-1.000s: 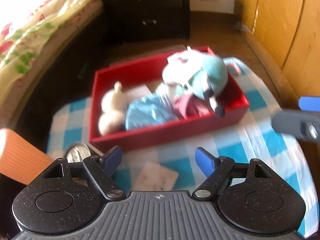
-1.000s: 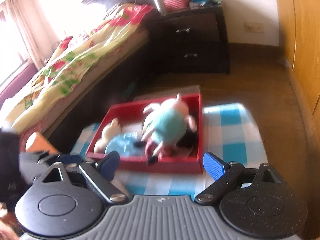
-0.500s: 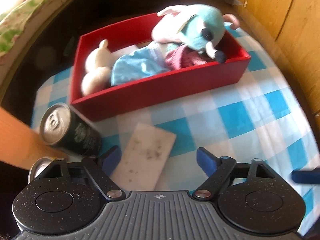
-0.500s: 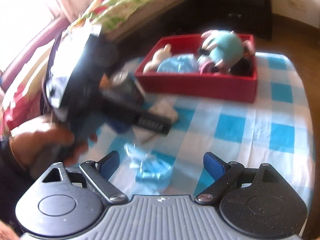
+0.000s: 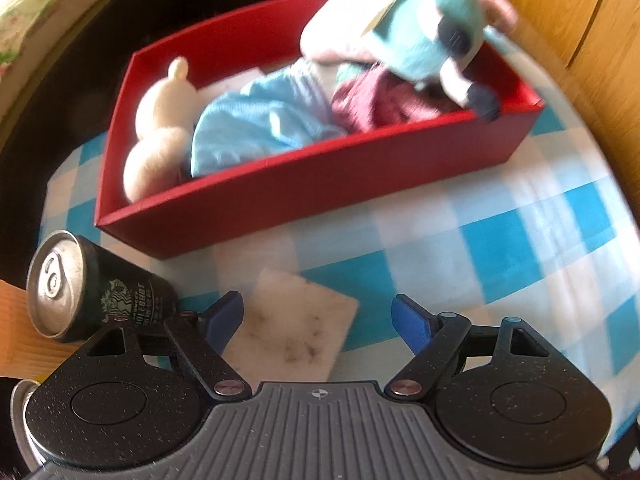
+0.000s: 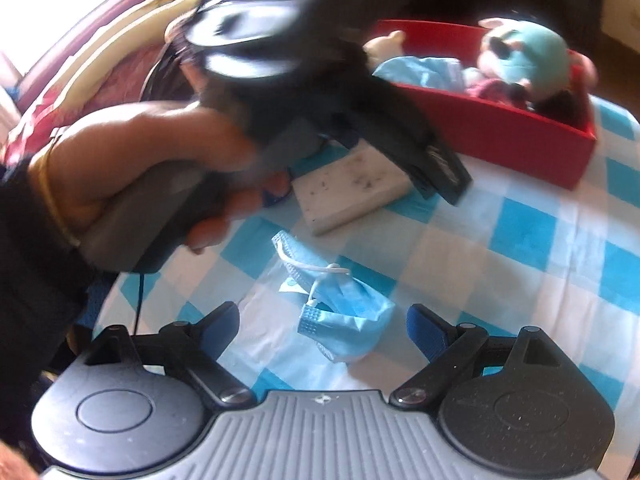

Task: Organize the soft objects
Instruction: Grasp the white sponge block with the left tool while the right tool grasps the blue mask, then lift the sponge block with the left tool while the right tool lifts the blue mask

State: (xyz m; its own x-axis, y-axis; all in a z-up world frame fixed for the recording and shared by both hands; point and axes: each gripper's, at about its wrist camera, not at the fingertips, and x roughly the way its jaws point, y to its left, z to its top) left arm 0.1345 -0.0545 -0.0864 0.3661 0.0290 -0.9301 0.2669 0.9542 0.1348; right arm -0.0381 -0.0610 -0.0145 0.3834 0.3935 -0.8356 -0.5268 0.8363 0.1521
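On a table covered with a blue and white checked cloth, we see a shallow red box set toward the far side. Inside it lie a cream plush bear at the left end, a light blue cloth in the middle, a maroon knitted piece beside that, and a pink plush toy in a teal dress leaning at the right end, one dark-tipped foot resting on the box's near wall.

Our left gripper hangs over the cloth just in front of the box, its blue-padded jaws spread wide with nothing gripped. Between and below them lies a white rectangular sponge, speckled with dark marks. Just left of the sponge stands a black Starbucks can, near the box's left corner.

Our right gripper is also spread wide and holds nothing. A crumpled light blue face mask with white ear loops lies on the cloth between its jaws, untouched. From this view we also see the left hand wrapped round the grey handle of its gripper, blurred, above the sponge, with the red box beyond.
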